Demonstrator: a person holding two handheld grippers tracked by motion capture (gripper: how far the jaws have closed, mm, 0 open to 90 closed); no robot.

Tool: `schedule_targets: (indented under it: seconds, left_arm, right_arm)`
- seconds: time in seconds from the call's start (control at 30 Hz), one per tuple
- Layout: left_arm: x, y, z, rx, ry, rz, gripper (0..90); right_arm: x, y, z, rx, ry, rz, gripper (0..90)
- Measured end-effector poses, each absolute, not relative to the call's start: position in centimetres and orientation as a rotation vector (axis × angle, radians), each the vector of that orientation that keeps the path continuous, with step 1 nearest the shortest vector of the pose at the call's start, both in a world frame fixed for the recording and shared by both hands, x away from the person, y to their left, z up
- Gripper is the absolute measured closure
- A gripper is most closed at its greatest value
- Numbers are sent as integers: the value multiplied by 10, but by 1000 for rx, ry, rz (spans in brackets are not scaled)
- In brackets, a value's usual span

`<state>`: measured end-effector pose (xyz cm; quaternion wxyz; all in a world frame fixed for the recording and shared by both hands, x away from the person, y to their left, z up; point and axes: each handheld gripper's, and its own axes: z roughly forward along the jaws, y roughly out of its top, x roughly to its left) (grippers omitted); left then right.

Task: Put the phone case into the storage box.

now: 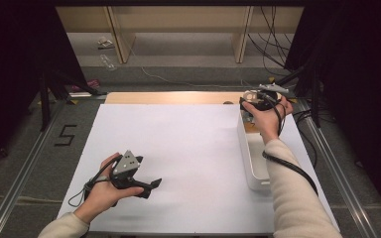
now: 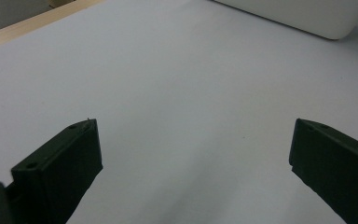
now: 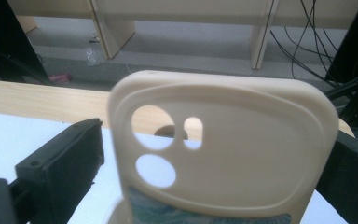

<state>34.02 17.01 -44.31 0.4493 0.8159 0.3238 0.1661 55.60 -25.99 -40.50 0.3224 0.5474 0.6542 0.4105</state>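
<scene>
A cream phone case [image 3: 251,154] with camera cut-outs stands upright between the jaws of my right gripper [image 3: 209,140]. A thin gap shows at the left jaw, and the case hides the right jaw's pad. That gripper [image 1: 254,99] hovers over the far end of a long white tray [image 1: 251,163]. Under the case something with a blue-green pattern [image 3: 168,212] peeks out, and I cannot tell what it is. My left gripper [image 1: 155,184] rests low over the white sheet [image 1: 178,144] at the near left. In the left gripper view its jaws [image 2: 193,140] stand wide with nothing between them.
The tray's rounded corner [image 2: 307,16] lies ahead of the left gripper. A wooden table edge [image 1: 173,97] runs along the far side of the sheet. Beyond it are wooden shelf legs [image 1: 119,34] and loose cables [image 1: 270,44]. Metal rails [image 1: 25,173] flank the table.
</scene>
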Motion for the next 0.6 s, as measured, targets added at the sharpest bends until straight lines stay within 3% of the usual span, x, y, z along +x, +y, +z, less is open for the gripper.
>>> schedule_targets:
  seconds: [0.6]
  left_arm:
    - [340,170,-443,2017,800,414,18]
  right_arm:
    - [552,-260,-388,1420,1660,1112,10]
